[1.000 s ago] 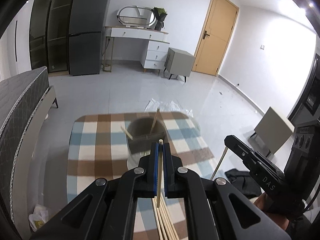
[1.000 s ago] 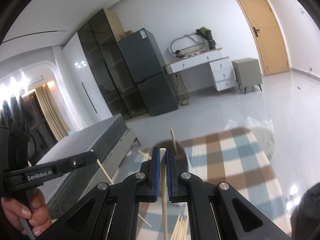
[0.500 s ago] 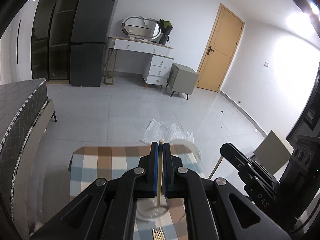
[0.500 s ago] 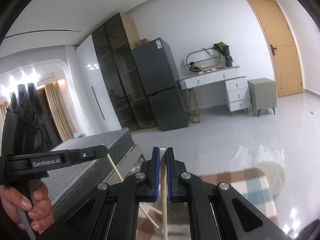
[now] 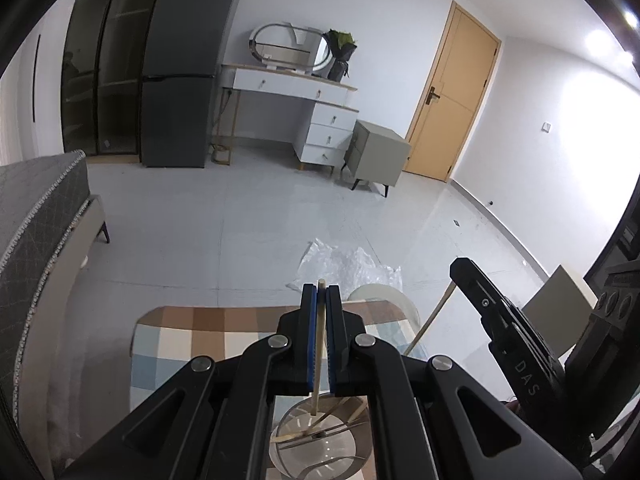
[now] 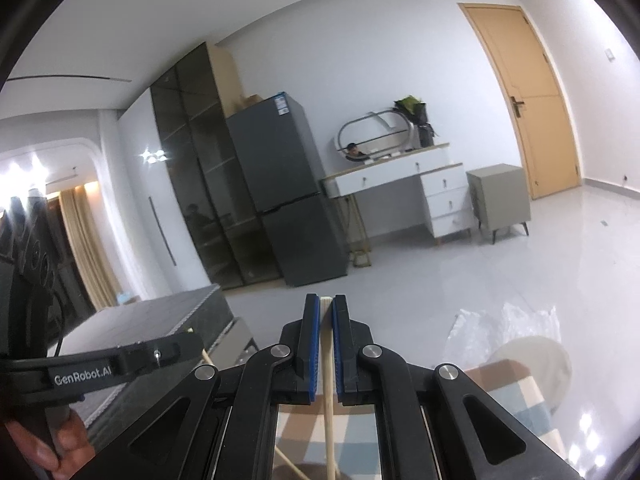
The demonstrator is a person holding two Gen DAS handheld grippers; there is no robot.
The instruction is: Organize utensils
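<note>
Currently left gripper point(image 5: 321, 300) is pinching one chopstick point(image 5: 317, 360) upright, tip hanging over the cup point(image 5: 316, 446), likely for dropping in. Right gripper point(image 6: 326, 312) is clamping another chopstick point(image 6: 329, 400) beside the cup.

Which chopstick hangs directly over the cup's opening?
The chopstick clamped in the left gripper: its lower tip points into the cup. The right gripper's chopstick slants off beside it.

We see pale, matt wooden chopsticks point(image 5: 319, 344); a shiny metal holder point(image 5: 316, 440); a checked cloth point(image 5: 208, 336) on the counter; matt black plastic gripper point(image 5: 321, 300) links with blue rubbery pads point(image 5: 307, 344); glossy floor tiles point(image 6: 500, 264); crinkled clear plastic wrap point(image 5: 348, 264).
</note>
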